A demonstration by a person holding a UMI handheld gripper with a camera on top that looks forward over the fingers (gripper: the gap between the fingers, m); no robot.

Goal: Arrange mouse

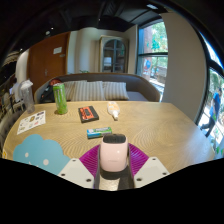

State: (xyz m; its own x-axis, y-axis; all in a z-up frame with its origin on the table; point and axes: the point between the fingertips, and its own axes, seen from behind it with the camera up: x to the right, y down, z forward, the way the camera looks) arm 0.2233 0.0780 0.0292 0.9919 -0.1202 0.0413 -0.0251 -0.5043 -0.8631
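Note:
A pale pink-white mouse (pixel 113 156) with a dark band at its top stands between my gripper's (pixel 113 160) magenta pads (pixel 90 160). Both fingers press on its sides, so the gripper is shut on it. It is held above the near edge of the wooden table (pixel 150 125). A light blue mat (pixel 40 152) with a scalloped edge lies on the table just left of the fingers.
Beyond the fingers lie a small teal box (pixel 98 132), a dark book (pixel 89 113), a white object (pixel 113 110), a green bottle (pixel 60 97) and a paper sheet (pixel 31 121). A sofa (pixel 100 88) stands behind the table.

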